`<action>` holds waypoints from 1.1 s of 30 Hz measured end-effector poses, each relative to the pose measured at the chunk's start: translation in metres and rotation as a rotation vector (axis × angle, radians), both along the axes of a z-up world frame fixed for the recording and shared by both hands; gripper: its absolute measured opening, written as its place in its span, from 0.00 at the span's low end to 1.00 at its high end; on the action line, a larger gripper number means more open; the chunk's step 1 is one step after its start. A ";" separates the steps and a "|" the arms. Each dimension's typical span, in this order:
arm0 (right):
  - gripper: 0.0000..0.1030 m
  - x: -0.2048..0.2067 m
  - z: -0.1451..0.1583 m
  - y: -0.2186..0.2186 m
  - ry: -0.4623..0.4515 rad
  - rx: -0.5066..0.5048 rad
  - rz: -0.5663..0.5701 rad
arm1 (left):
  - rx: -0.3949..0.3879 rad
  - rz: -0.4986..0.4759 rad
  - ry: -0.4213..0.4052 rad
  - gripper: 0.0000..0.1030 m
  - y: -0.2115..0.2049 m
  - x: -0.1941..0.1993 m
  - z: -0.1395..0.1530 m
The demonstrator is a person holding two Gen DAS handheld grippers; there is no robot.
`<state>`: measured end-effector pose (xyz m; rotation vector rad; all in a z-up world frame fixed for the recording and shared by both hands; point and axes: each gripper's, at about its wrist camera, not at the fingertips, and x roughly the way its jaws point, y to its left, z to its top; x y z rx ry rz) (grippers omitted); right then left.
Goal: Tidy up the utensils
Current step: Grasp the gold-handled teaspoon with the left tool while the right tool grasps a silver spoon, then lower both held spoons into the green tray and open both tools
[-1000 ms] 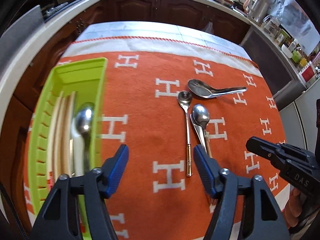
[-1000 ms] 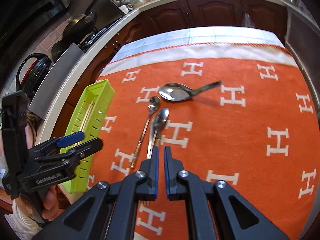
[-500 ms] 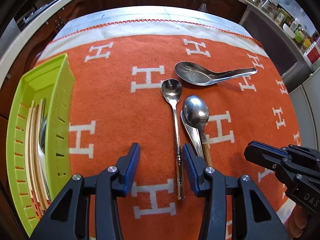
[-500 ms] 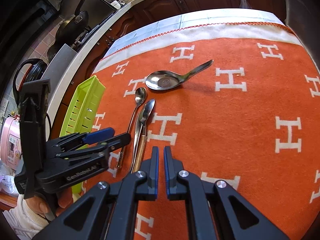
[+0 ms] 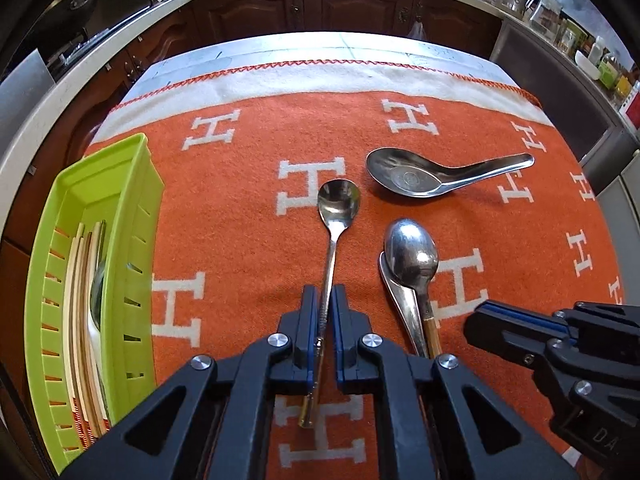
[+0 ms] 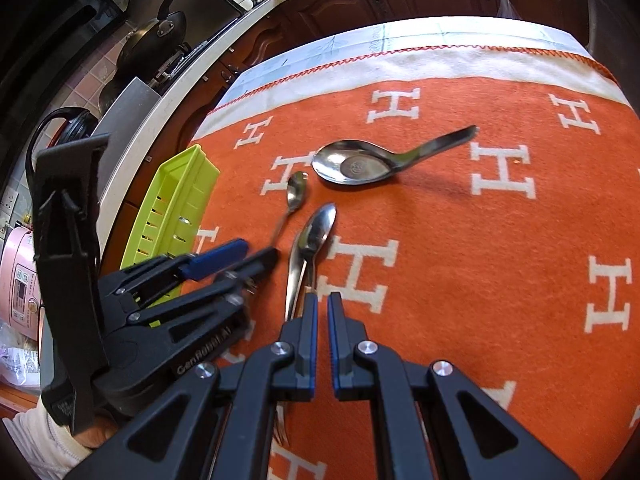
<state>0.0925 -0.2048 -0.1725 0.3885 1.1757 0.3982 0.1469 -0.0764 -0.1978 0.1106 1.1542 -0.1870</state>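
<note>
My left hand-held gripper [image 5: 326, 300]: clamped on the slim spoon [image 5: 336, 216] handle.
My right hand-held gripper [image 6: 322, 304]: closed, empty, beside the stacked spoons [image 6: 310, 248].

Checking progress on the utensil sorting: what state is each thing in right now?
left hand-held gripper: shut on the slim spoon's handle.
right hand-held gripper: shut, holding nothing.
slim spoon: gripped, bowl up.
soup spoon: lying loose on the cloth.
stacked spoons: overlapping, untouched.
green tray: partly filled with utensils.
</note>
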 end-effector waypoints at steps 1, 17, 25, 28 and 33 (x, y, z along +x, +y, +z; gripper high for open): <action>0.09 0.002 -0.001 0.001 0.000 0.003 -0.002 | -0.014 0.005 0.005 0.03 0.003 0.000 0.000; 0.14 0.022 -0.010 0.019 -0.053 -0.066 -0.015 | -0.051 0.087 -0.081 0.02 0.071 -0.036 0.072; 0.02 0.015 0.003 0.032 -0.117 -0.150 -0.004 | -0.044 0.175 -0.158 0.02 0.118 -0.053 0.098; 0.02 0.010 0.021 0.029 -0.161 -0.165 -0.019 | -0.040 0.192 -0.197 0.02 0.130 -0.061 0.108; 0.02 -0.005 0.066 0.025 -0.263 -0.162 -0.029 | -0.050 0.227 -0.242 0.02 0.152 -0.074 0.116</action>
